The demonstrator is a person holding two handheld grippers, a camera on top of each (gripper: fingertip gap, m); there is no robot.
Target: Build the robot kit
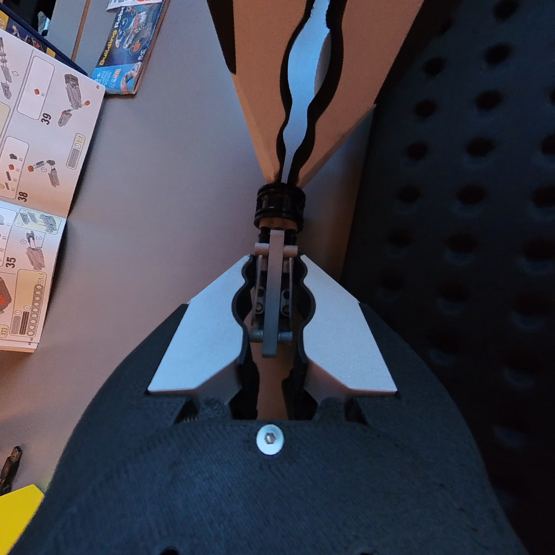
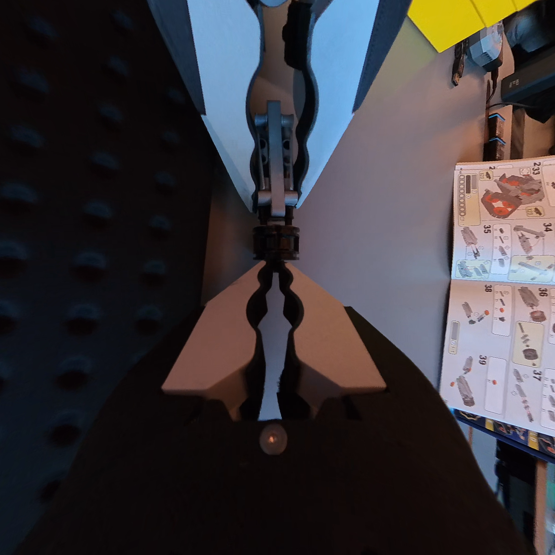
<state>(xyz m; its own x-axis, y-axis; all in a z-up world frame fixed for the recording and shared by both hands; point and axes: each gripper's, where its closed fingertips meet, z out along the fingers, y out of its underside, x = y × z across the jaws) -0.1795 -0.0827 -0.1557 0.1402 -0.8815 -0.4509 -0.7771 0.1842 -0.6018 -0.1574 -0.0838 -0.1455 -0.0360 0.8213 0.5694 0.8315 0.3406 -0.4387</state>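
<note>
My left gripper (image 1: 274, 258) is shut on a grey brick assembly (image 1: 272, 300) of beams and a long flat arm, held lengthwise between the wavy pads. A black wheel hub (image 1: 279, 207) sits on the assembly's far end, just beyond the fingertips. My right gripper (image 2: 274, 265) faces it head-on, its tips closed together against the wheel hub (image 2: 276, 242), pinching a small dark stub there that is mostly hidden. The right gripper (image 1: 282, 180) enters the left wrist view from the top. The left gripper (image 2: 274, 207) with the grey assembly (image 2: 274, 156) enters the right wrist view from the top.
An open instruction booklet (image 1: 39, 180) (image 2: 504, 300) lies on the grey table (image 1: 165, 210). A printed box (image 1: 129, 45) lies behind it. A yellow object (image 2: 450, 21) (image 1: 18, 516), cables and dark devices (image 2: 510, 75) sit at the table's edge. A dark perforated panel (image 1: 465, 210) (image 2: 75, 210) lies alongside. Both grippers' tips are close together, under 4 cm apart. Left tips and right tips are each some 35 cm from the yellow object (image 2: 450, 21).
</note>
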